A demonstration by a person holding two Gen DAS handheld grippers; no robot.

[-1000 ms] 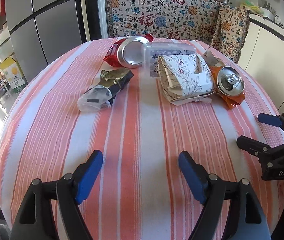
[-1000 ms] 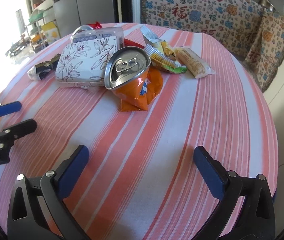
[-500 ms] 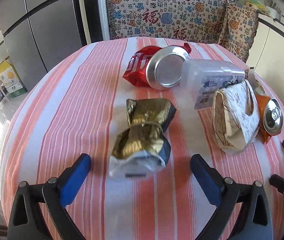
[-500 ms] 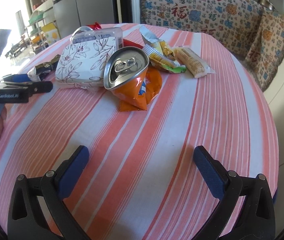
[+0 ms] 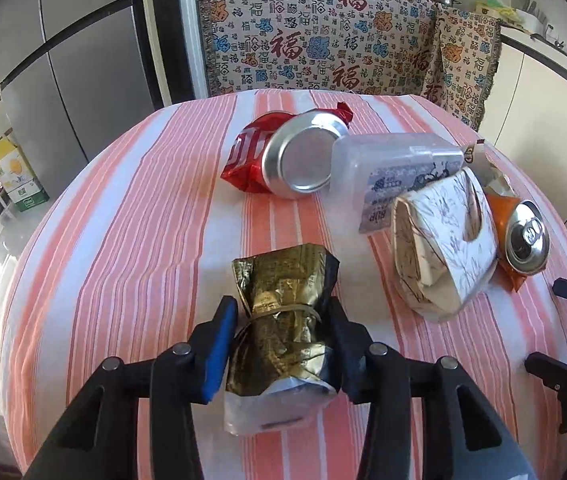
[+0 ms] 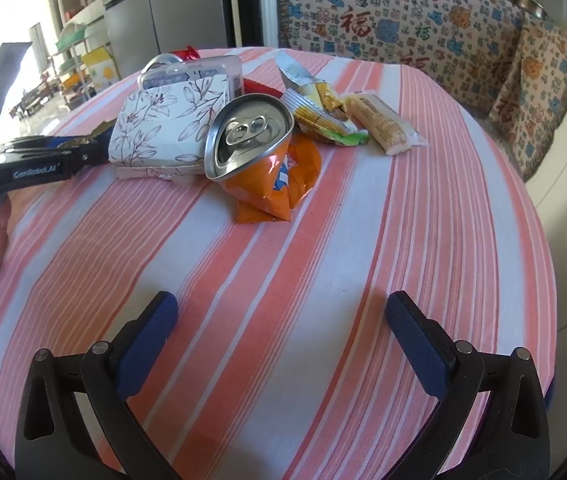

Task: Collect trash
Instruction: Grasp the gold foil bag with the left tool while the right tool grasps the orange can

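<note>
A crumpled gold foil wrapper (image 5: pixel 283 320) lies on the striped round table (image 5: pixel 143 240). My left gripper (image 5: pixel 281 320) is closed around it, a blue pad touching each side. Behind it lie a crushed red can (image 5: pixel 283 160), a clear plastic box (image 5: pixel 395 160), a flowered paper box (image 5: pixel 443 248) and a crushed orange can (image 5: pixel 523 236). My right gripper (image 6: pixel 283 320) is open and empty over bare cloth, short of the orange can (image 6: pixel 259 152). The left gripper (image 6: pixel 43 160) shows at the left of the right wrist view.
Snack wrappers (image 6: pixel 323 112) and a wrapped bar (image 6: pixel 387 124) lie behind the orange can. A patterned cloth-covered seat (image 5: pixel 323 40) stands past the table's far edge, a grey fridge (image 5: pixel 63 60) to the left. The right gripper's fingers (image 5: pixel 563 372) show at the right edge.
My left gripper moved forward to the gold wrapper and closed its jaws on it. The right gripper has stayed where it was, open.
</note>
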